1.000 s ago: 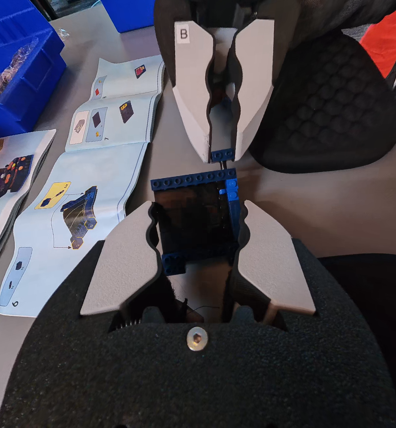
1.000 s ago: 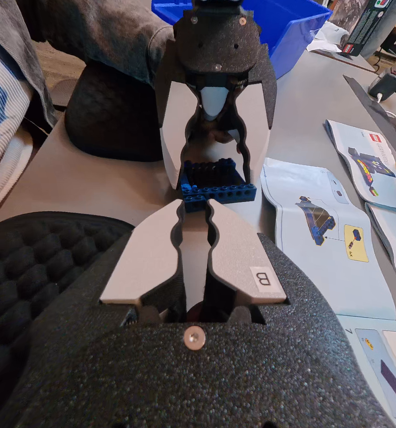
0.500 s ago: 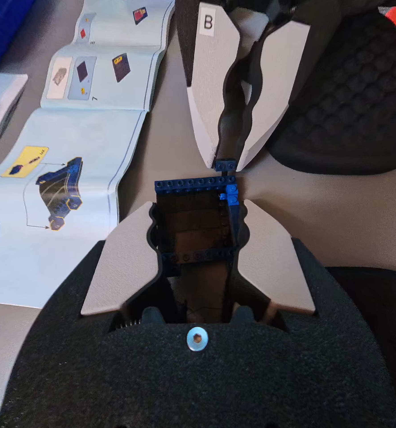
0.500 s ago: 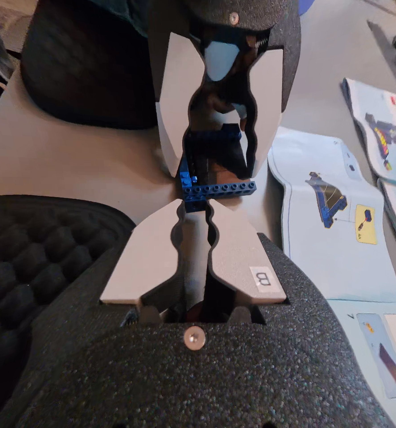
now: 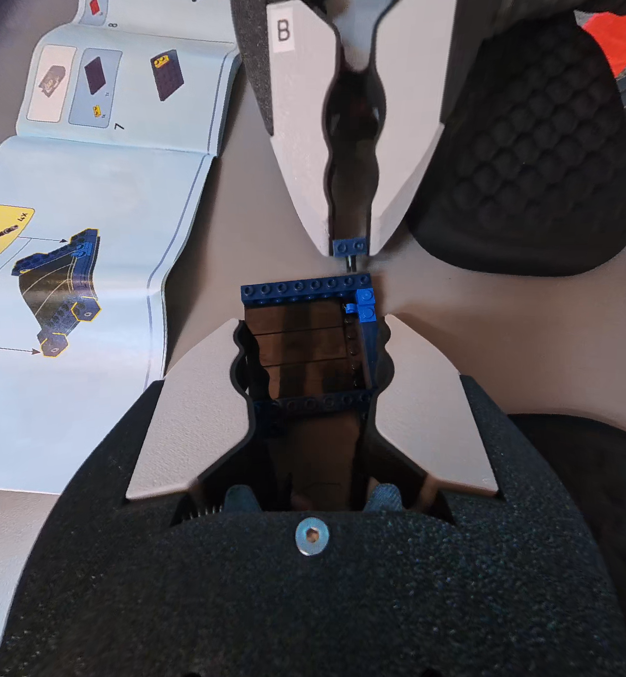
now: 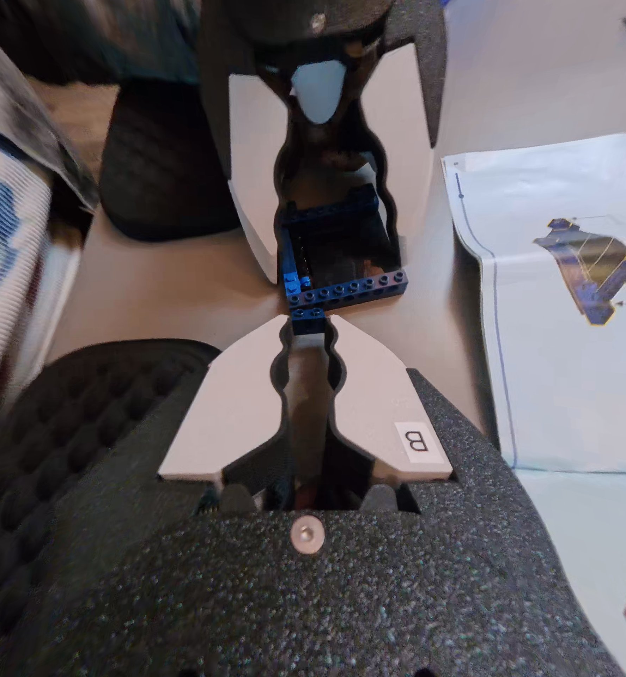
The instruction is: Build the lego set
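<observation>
Dark-blue and black, the square brick frame [image 5: 306, 344] sits clamped between the left gripper [image 5: 311, 351] fingers, pads against its two sides. Facing it, the right gripper [image 6: 308, 324] pinches a small dark-blue brick [image 6: 307, 320] just beside the frame's far beam, over the table [image 5: 487, 348]; an instruction booklet [image 5: 84, 293] lies left of the left gripper.

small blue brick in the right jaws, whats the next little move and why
Probably ease the small blue brick straight toward the long blue beam of the brick frame. The right gripper pinches it, a dark pin points at the beam's end, and the left gripper grips the frame.
</observation>
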The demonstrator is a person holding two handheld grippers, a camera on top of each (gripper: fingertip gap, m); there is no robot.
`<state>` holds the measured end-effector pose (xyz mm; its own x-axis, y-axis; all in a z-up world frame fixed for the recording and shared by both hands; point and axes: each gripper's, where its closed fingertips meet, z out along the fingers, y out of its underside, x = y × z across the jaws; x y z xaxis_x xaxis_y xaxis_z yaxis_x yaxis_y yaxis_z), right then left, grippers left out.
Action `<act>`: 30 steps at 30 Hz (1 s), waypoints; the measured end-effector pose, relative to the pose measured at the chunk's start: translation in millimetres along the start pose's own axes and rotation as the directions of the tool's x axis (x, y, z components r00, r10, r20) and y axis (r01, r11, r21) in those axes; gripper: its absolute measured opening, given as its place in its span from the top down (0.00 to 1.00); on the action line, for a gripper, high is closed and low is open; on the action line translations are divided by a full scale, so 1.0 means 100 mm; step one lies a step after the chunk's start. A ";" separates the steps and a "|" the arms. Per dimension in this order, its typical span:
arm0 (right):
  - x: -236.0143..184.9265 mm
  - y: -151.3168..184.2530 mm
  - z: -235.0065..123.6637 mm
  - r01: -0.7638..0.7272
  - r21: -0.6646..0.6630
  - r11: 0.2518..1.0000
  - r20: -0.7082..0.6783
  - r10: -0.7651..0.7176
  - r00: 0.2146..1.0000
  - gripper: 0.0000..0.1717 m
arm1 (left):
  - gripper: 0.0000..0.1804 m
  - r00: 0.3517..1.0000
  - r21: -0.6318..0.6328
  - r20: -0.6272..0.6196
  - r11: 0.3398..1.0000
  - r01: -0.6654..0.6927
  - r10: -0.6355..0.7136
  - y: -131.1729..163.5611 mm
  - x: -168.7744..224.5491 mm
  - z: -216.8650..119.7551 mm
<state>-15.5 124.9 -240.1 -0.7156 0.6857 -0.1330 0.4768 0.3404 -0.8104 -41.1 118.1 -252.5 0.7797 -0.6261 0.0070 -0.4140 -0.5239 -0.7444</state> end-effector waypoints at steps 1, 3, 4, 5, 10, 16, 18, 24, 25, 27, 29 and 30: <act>0.00 -0.01 -0.01 -0.035 0.013 0.999 0.010 0.035 0.999 0.90 | 0.62 1.000 -0.001 0.004 1.000 0.000 0.000 0.00 0.00 0.00; 0.00 0.01 0.01 -0.060 -0.003 0.998 0.019 0.060 0.998 0.90 | 0.62 1.000 -0.002 0.006 1.000 0.002 -0.002 0.00 -0.01 0.00; 0.00 0.03 0.03 -0.060 -0.023 0.998 0.022 0.061 0.998 0.90 | 0.62 1.000 -0.003 0.005 1.000 0.003 -0.003 0.00 0.00 0.00; -0.01 0.05 0.04 -0.062 -0.039 0.997 0.025 0.063 0.998 0.90 | 0.62 1.000 -0.003 0.005 1.000 0.004 -0.004 0.00 0.00 0.00; -0.02 0.04 0.05 -0.128 -0.033 0.991 0.059 0.130 0.990 0.90 | 0.62 1.000 -0.005 0.005 1.000 0.015 -0.015 0.01 0.00 0.00; -0.03 0.08 0.06 -0.067 -0.065 0.996 0.051 0.071 0.996 0.90 | 0.62 1.000 -0.005 0.003 1.000 0.025 -0.025 0.01 0.00 0.01; -0.03 0.08 0.06 -0.018 -0.071 0.997 0.040 0.021 0.999 0.90 | 0.62 1.000 -0.004 0.002 1.000 0.025 -0.025 0.01 0.00 0.01; -0.01 0.09 0.09 0.177 -0.093 0.980 -0.011 -0.179 0.984 0.90 | 0.62 1.000 -0.003 -0.007 1.000 0.023 -0.023 0.01 0.01 0.01; -0.01 0.09 0.09 0.185 -0.094 0.978 -0.018 -0.187 0.982 0.90 | 0.62 1.000 -0.003 -0.006 1.000 0.022 -0.022 0.01 0.01 0.01; -0.01 0.09 0.09 0.203 -0.095 0.975 -0.034 -0.207 0.978 0.90 | 0.62 1.000 -0.003 -0.005 1.000 0.021 -0.021 0.01 0.01 0.01; -0.02 0.09 0.10 0.199 -0.097 0.975 -0.038 -0.203 0.978 0.90 | 0.62 1.000 -0.003 0.004 1.000 0.019 -0.019 0.01 0.01 0.01; -0.02 0.08 0.10 0.198 -0.097 0.975 -0.038 -0.202 0.979 0.90 | 0.62 1.000 -0.003 0.009 1.000 0.019 -0.019 0.01 0.00 0.01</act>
<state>-15.4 119.9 -252.3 -0.7774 0.6266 0.0554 0.3730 0.5301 -0.7615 -40.7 118.1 -253.7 0.7917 -0.6108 0.0146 -0.4009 -0.5374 -0.7419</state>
